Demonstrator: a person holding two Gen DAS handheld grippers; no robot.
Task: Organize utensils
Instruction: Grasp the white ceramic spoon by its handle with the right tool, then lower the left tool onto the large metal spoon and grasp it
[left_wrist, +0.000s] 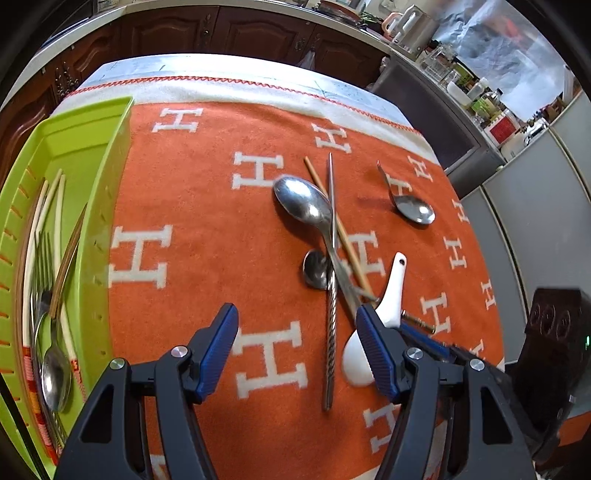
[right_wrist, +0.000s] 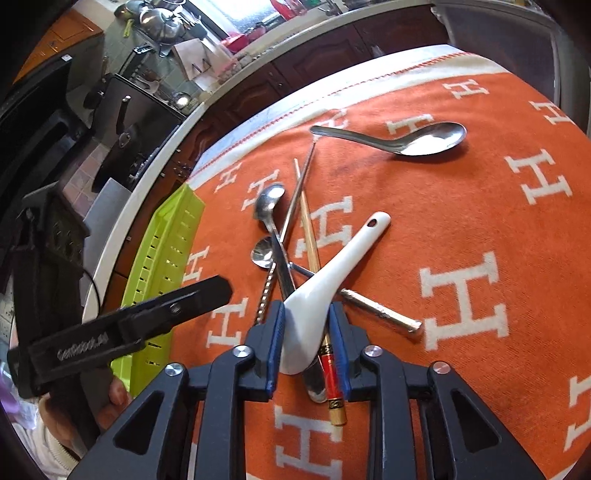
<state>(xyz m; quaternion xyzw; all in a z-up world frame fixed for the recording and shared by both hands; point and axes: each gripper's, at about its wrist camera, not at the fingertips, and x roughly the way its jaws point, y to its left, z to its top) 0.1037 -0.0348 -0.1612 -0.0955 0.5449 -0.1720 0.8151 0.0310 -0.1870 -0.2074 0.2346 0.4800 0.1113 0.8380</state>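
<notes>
Right claw (right_wrist: 307, 336): clamped round the bowl of the white ceramic spoon (right_wrist: 325, 284), likely because it tops the pile.
Left claw (left_wrist: 297, 343): fingers apart, nothing between them, hovering over the twisted metal chopstick (left_wrist: 331, 332).
Pile: tangled on the orange cloth (left_wrist: 192, 206) covering the tabletop.
Green tray (left_wrist: 92, 177): on the left, utensils already sorted inside.
</notes>
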